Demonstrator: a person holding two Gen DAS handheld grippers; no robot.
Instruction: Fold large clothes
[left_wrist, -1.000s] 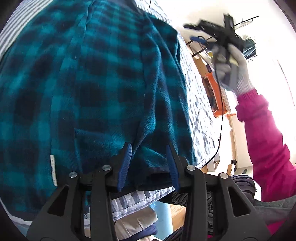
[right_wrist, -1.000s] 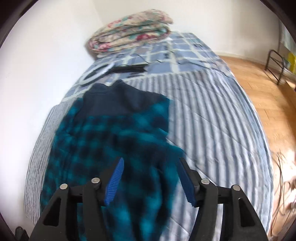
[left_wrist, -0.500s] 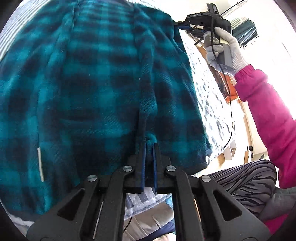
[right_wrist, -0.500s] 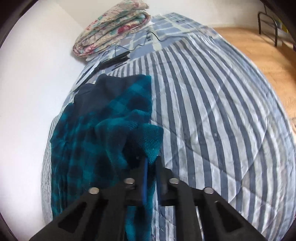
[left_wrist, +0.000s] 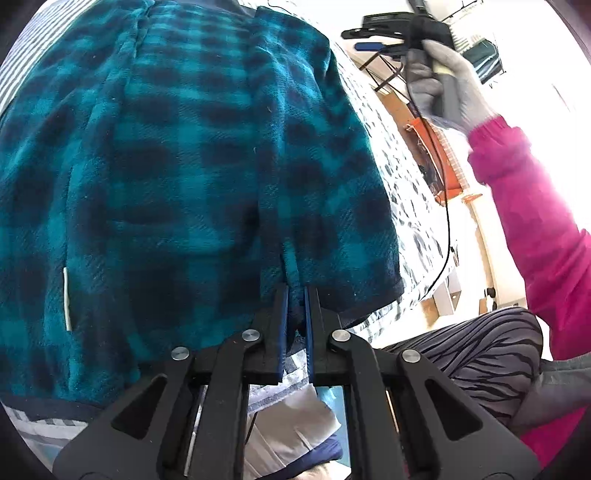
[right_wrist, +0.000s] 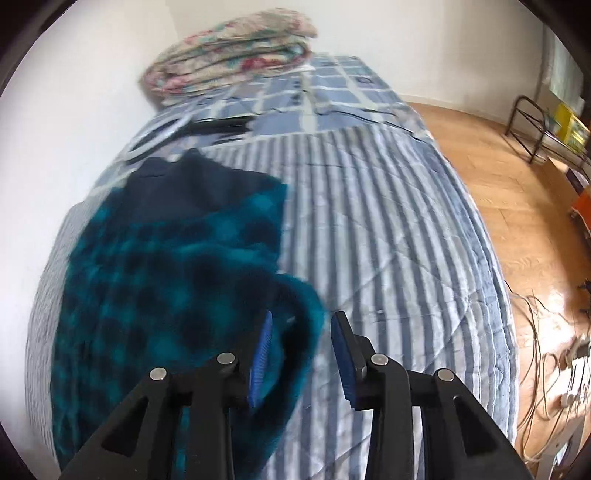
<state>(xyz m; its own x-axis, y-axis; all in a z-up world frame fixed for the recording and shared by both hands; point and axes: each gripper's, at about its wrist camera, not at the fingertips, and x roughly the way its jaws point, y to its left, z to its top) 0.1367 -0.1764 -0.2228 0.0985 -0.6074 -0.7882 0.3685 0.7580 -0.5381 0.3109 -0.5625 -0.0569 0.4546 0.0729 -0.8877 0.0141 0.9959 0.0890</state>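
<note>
A teal and dark plaid fleece garment (left_wrist: 177, 155) lies spread on a striped bed; it also shows in the right wrist view (right_wrist: 166, 266), with its dark lining turned up at the far end. My left gripper (left_wrist: 294, 295) is shut on the garment's near hem. My right gripper (right_wrist: 301, 332) is open above the bed, with a blurred fold of the garment just below and between its pads. In the left wrist view the right gripper (left_wrist: 373, 40) is raised in a gloved hand at the upper right.
The striped quilt (right_wrist: 388, 240) covers the bed. A folded floral blanket (right_wrist: 232, 48) lies at the far end by the wall, with a white ring and a dark cable in front of it. Wooden floor (right_wrist: 524, 206), cables and a metal rack are to the right.
My right gripper was shut on the garment's edge half a second ago; now it is open and lifted away. My left gripper closed on the hem a second ago and stays shut.
</note>
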